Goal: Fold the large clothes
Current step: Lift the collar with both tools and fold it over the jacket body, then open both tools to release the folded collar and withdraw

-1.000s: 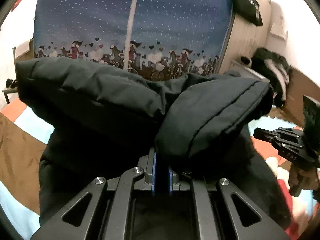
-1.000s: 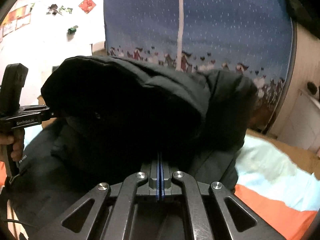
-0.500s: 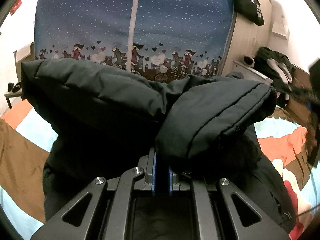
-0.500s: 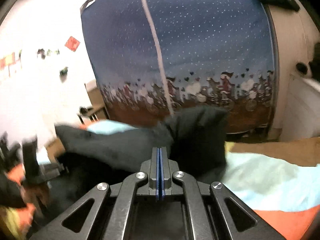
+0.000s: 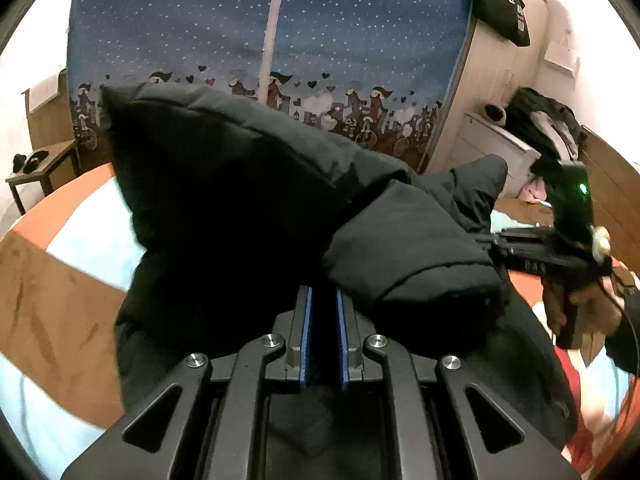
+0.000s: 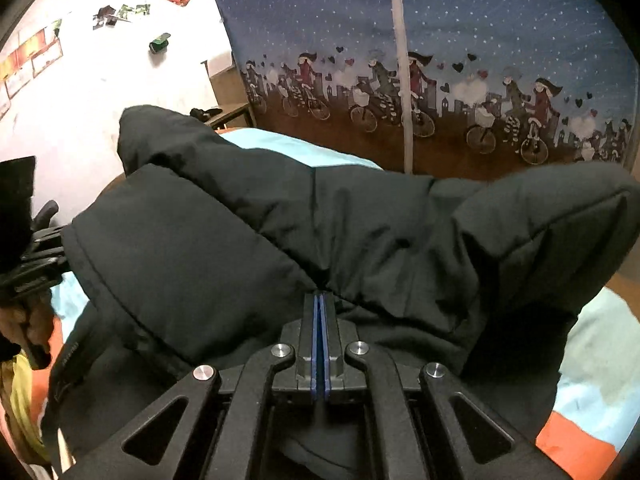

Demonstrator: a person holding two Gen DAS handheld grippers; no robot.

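The left gripper [image 5: 322, 300] pinches a fold of the black padded winter jacket [image 5: 248, 200], its blue-lined jaws a narrow gap apart with dark cloth between them. The jacket is bunched and lifted over the bed's orange, brown and pale-blue blanket [image 5: 60, 304], before a dark blue curtain printed with cyclists [image 5: 360, 32]. Further right, the right gripper [image 6: 320, 300] has its jaws pressed together on the jacket's edge, held by a hand [image 5: 588, 308].
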